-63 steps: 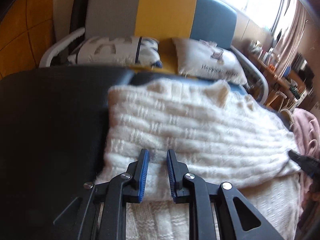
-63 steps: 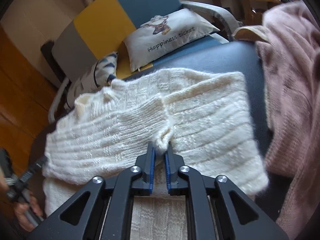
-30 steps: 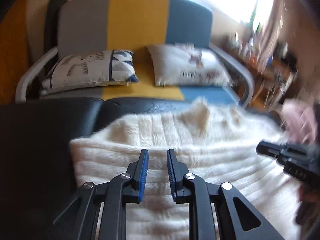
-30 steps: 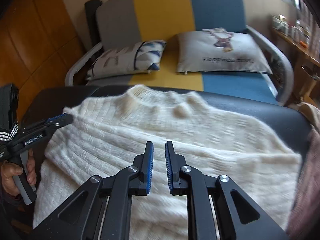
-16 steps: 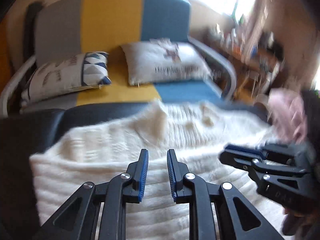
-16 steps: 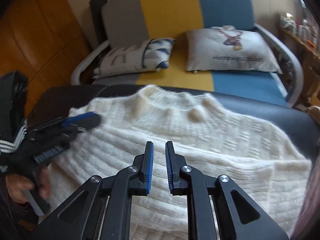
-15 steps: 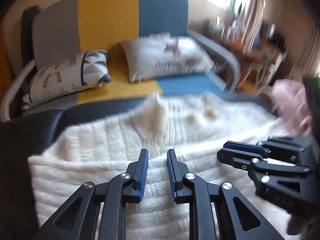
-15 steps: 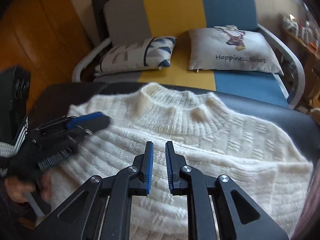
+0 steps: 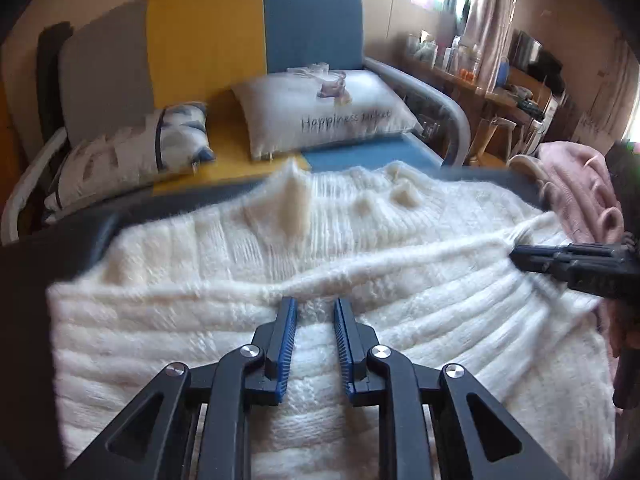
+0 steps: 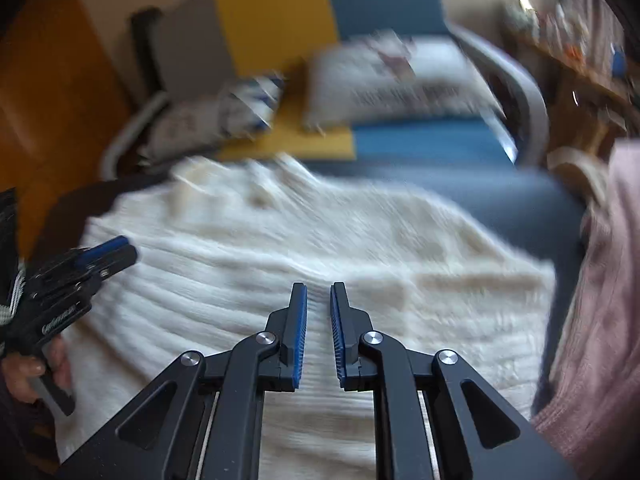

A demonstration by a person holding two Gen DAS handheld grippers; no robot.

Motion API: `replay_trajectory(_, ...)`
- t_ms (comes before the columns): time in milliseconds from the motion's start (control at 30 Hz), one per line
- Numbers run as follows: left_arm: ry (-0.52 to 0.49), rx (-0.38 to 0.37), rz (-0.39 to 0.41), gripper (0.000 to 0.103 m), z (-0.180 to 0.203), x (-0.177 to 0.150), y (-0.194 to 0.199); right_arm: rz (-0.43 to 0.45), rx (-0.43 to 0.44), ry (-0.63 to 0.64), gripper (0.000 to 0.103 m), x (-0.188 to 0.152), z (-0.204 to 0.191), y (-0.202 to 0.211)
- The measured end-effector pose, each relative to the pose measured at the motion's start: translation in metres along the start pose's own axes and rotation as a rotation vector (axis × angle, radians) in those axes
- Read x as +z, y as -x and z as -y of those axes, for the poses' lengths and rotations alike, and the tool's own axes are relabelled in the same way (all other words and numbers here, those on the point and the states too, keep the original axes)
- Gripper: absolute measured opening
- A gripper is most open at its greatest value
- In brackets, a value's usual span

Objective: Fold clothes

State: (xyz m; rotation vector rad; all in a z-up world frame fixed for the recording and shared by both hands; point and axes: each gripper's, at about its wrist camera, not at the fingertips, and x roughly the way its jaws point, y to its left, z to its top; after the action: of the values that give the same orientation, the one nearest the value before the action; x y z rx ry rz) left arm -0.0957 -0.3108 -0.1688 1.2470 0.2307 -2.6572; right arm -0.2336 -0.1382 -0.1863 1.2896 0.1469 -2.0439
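Note:
A cream knit sweater lies spread on a dark padded surface, collar at the far side. A raised ridge of its folded edge runs across it. My left gripper is low on the sweater with a narrow gap, and the fuzzy ridge sits between its tips without being squeezed. My right gripper meets the ridge's right end, where the knit gathers into its tip. Its jaws are closing on that knit. The right wrist view is blurred: the right gripper hangs over the sweater, the left gripper at the sweater's left side.
A pink knit garment is heaped at the right edge of the surface. Behind stands a grey, yellow and blue sofa with two pillows. A cluttered wooden shelf is at the far right. A hand grips the left tool's handle.
Both grippers have dropped onto the sweater. The right one has swung away to the right, and the folded edge now stands up as a ridge between the two. The left gap looks unchanged.

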Motion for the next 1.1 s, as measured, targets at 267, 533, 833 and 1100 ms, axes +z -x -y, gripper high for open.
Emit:
replay_trajectory(267, 0.112, -0.064, 0.063, 0.019, -0.015, -0.022, 0.052, 0.063, 0.004, 0.067, 0.011, -0.012, -0.018, 0.041)
replay_trajectory(533, 0.123, -0.072, 0.008, 0.019, -0.008, -0.042, 0.059, 0.031, -0.048, 0.008, 0.012, -0.049, -0.002, 0.032)
replay_trajectory(833, 0.066, -0.17, -0.066, 0.019, 0.054, -0.037, 0.042, 0.052, 0.086, 0.113, 0.014, -0.052, -0.072, 0.042)
replay_trajectory(1100, 0.113, -0.188, -0.017, 0.019, 0.042, -0.042, 0.051, 0.028, 0.057, 0.089, 0.013, -0.068, -0.061, 0.023)
